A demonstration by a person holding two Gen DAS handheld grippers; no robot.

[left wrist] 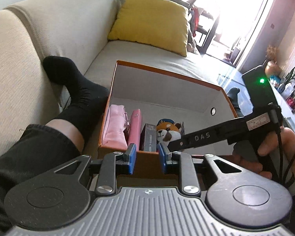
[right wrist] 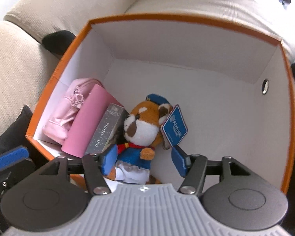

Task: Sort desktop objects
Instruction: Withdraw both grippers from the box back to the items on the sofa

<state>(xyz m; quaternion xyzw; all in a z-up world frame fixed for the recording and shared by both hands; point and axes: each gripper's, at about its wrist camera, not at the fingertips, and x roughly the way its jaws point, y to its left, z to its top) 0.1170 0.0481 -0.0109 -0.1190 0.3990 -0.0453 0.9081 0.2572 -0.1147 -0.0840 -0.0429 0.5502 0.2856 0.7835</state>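
Box (right wrist: 186, 22): orange outside, white inside, sitting open on a beige sofa (left wrist: 49, 39). Its contents are lining up along the near-left wall.

Pouch (right wrist: 68, 110): pale pink, zipped, leaning against the left wall of the box.

Pink case (right wrist: 88, 122): flat, standing on edge just beside the pouch, touching it.

Grey carton (right wrist: 106, 131): printed, leaning on the pink case, next in the row.

Plush (right wrist: 145, 125): a fox-like toy in a blue cap and blue coat, lying on the box floor against the carton. A blue tag (right wrist: 175, 127) is hanging off its right side.

Right gripper (right wrist: 145, 159): hovering over the box, jaws standing wide and released. The plush's body is lying between and below the blue pads (right wrist: 180, 161); neither pad is pressing on it.

Left gripper (left wrist: 146, 157): hanging at the near edge of the box, jaws standing narrowly apart, nothing between the pads (left wrist: 132, 157).

Hand (left wrist: 269, 145): gripping the handle of the right gripper at the right of the left view.

Leg (left wrist: 68, 106): black sock and dark trousers, resting on the sofa just beside the box's left wall.

Cushion (left wrist: 153, 21): yellow, lying at the sofa's far end, well apart from the box.
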